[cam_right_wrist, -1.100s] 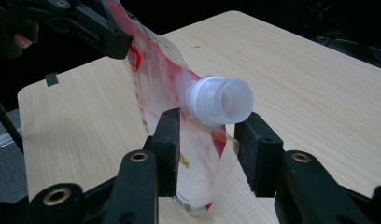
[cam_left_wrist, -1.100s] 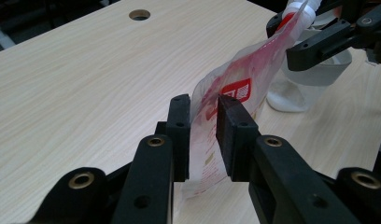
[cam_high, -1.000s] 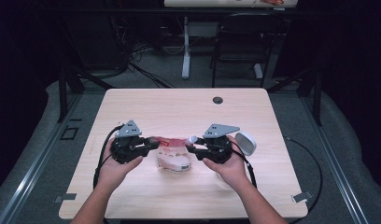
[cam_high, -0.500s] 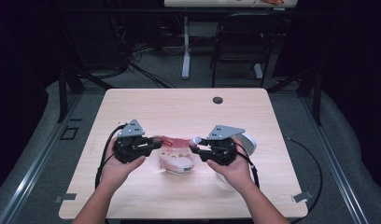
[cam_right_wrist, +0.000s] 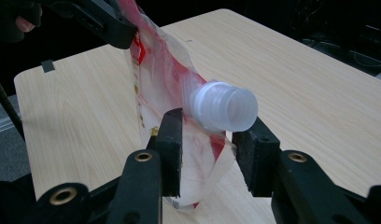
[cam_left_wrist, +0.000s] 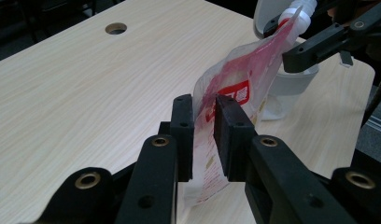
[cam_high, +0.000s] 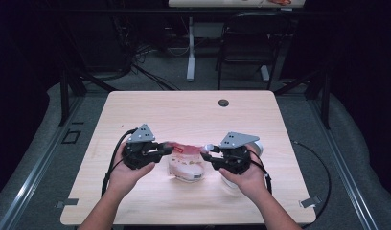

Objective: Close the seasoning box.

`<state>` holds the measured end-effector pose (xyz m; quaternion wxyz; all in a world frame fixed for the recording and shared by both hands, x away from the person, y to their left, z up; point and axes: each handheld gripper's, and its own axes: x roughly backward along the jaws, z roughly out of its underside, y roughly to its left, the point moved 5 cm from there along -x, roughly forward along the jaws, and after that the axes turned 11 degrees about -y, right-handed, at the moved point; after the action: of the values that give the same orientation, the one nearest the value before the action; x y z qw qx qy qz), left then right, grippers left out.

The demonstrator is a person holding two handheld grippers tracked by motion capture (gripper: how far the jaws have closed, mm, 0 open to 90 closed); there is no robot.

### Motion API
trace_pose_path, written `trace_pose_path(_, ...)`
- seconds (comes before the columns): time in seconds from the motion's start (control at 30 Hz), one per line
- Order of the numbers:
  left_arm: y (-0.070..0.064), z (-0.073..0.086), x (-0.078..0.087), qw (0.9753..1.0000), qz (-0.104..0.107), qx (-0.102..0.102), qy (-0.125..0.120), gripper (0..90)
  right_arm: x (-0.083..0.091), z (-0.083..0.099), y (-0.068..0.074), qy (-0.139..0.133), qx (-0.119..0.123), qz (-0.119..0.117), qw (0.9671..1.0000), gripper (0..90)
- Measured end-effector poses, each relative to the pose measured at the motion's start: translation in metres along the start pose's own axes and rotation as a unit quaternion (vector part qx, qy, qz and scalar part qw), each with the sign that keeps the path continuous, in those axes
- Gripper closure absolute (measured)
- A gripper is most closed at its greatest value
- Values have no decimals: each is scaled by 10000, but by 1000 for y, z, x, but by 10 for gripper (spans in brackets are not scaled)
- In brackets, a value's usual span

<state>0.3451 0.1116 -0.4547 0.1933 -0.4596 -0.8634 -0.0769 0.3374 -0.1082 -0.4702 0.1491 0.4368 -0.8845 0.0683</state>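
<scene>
**Pouch held at both ends — settle the grip at the cap before anything else**

The pouch (cam_high: 185,158) is a red-and-clear spouted bag, hanging stretched between your two grippers just above the table (cam_high: 184,110), lower centre of the high view. Its white cap (cam_right_wrist: 223,112) points toward the right gripper's camera.

Left gripper (cam_left_wrist: 205,135): jaws narrow, pinched on the flat end of the pouch. Looks solid; keep it there as the anchor.

Right gripper (cam_right_wrist: 205,149): jaws sit either side of the film just under the cap, with a visible gap to the right jaw. Can't tell if it's truly clamping, so treat it as loose.

Suggestions:
- Close the right jaws on the stiff spout neck, not the soft film. Film will slip and crumple.
- Keep the pouch taut, spout level or up, in case the cap is loose.
- The white cup (cam_high: 253,148) sits just behind your right hand (cam_high: 244,177). Mind it when you swing.
</scene>
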Motion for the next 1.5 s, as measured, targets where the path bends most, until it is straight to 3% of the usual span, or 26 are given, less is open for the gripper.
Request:
trace_pose_path(0.53,-17,5,-13,9997,228,19,-37,781,22,8,0,115,38,29,9999,640)
trace_pose_path(0.77,-14,10,-13,9995,275,81,-98,759,22,8,1,156,24,-103,9998,646)
trace_pose_path(1.0,-14,10,-9,9991,284,133,-302,697,24,5,3,337,169,-198,9991,623)
trace_pose_path(1.5,-10,23,1,9992,267,125,-268,646,29,-14,6,298,227,-300,9988,595)
